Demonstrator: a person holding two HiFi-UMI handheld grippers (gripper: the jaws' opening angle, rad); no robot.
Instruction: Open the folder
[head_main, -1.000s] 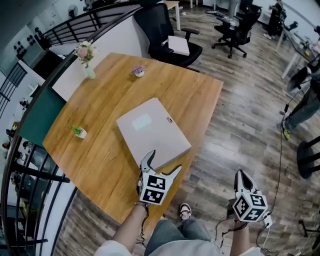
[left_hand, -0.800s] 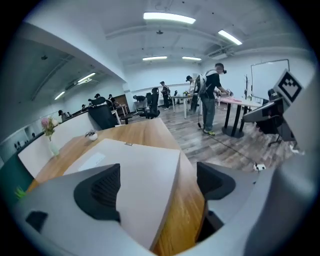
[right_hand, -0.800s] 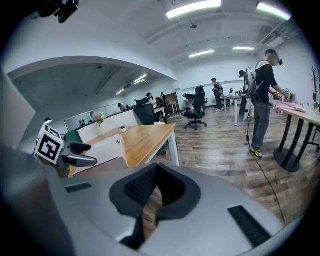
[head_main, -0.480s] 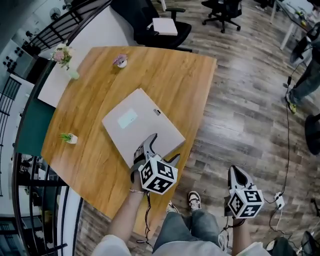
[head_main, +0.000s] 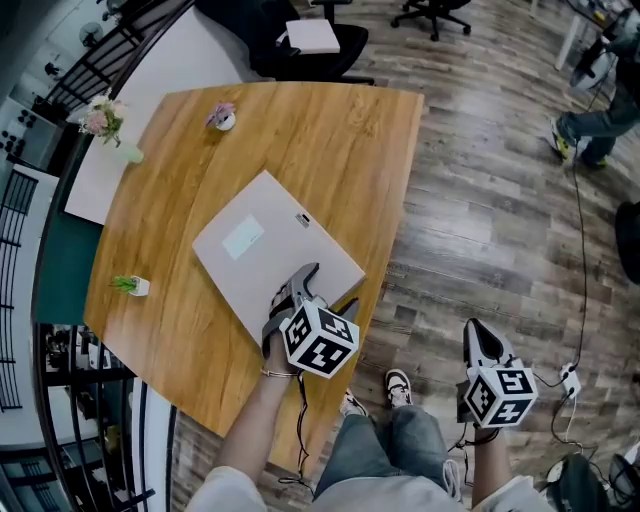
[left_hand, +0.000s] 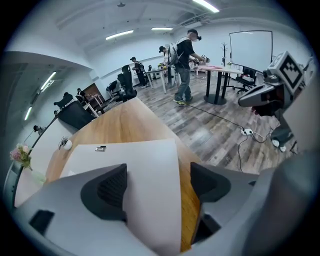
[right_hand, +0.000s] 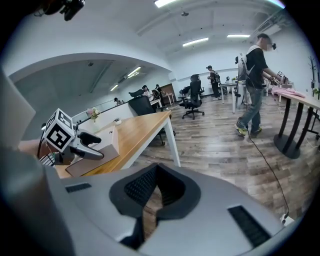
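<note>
Left gripper view: left gripper closing astride the folder corner at the tabletop edge, needing a firm pinch next; right gripper pressed together, empty.

1. No word, number or brand can be read anywhere
2. folder: a pale rectangular label on its cover, its print too faint to read
3. Same cover: a small dark tag near one edge, too small to read
4. marker cube and second marker cube: black-and-white square patterns only, no letters
</note>
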